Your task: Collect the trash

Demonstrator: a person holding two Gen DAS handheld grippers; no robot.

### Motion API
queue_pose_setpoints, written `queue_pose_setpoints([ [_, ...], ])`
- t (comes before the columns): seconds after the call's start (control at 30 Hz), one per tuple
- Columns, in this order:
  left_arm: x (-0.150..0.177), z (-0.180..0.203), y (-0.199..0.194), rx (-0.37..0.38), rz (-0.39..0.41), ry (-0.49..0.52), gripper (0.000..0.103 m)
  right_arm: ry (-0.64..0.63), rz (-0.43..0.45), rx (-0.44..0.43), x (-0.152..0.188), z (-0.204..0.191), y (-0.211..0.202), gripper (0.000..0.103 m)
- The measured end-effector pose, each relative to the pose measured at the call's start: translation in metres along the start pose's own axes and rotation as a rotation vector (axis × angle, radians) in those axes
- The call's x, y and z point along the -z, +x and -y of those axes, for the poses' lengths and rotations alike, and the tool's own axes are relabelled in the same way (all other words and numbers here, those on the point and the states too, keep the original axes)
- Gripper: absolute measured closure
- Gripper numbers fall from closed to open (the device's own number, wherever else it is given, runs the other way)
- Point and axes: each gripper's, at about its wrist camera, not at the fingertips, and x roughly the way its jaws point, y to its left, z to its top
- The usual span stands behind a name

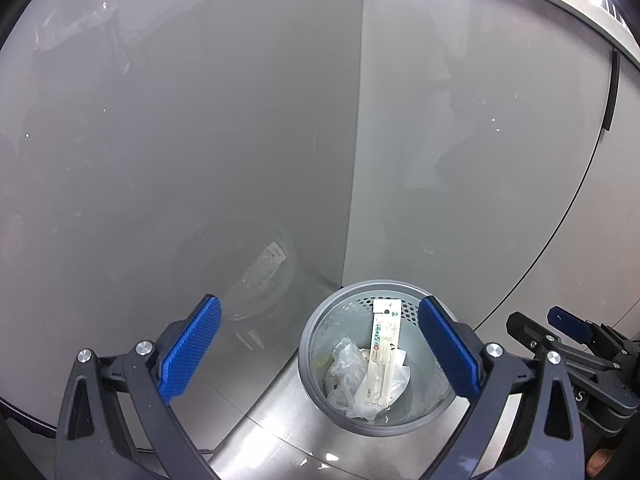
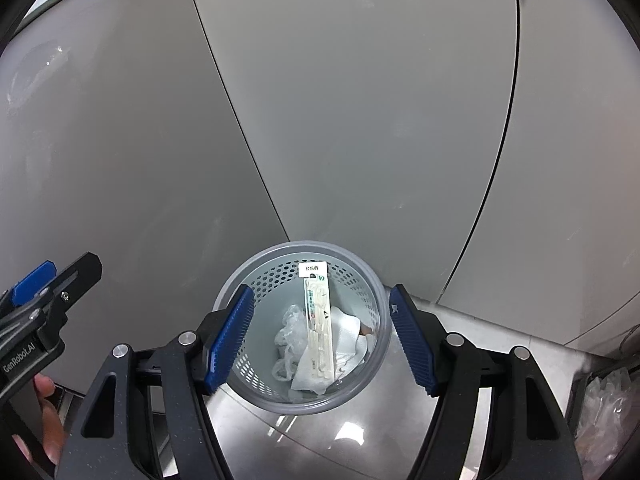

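A grey perforated wastebasket (image 1: 320, 320) (image 2: 240, 280) stands on the steel floor in a corner of grey panels. Inside lie a long white chopstick wrapper (image 1: 384, 356) (image 2: 318, 320), crumpled clear plastic (image 1: 344, 364) (image 2: 290, 330) and white tissue (image 2: 350, 336). My left gripper (image 1: 320, 352) is open and empty, above the basket's left side. My right gripper (image 2: 320, 340) is open and empty, its pads either side of the basket opening. The right gripper also shows at the right edge of the left wrist view (image 1: 568, 324); the left gripper shows at the left of the right wrist view (image 2: 44, 280).
Glossy grey wall panels (image 1: 200, 140) (image 2: 360, 100) meet in a corner behind the basket. The steel floor (image 2: 340, 440) runs under it. A second container with clear plastic (image 2: 604, 408) sits at the far right.
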Motion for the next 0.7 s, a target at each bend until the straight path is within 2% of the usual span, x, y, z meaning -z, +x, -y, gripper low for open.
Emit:
queue_pose_setpoints([
  [0.33,-0.0011,0.0030,-0.0014,-0.023,0.010,0.008,0.006,-0.006,-0.003,0.004,-0.0016,0.0000,-0.0073,0.036],
  [0.7,-0.0020,0.0047,-0.0003,-0.011,0.007,-0.001,0.006,-0.028,-0.004,0.021,-0.0014,-0.0063,-0.0088,0.036],
])
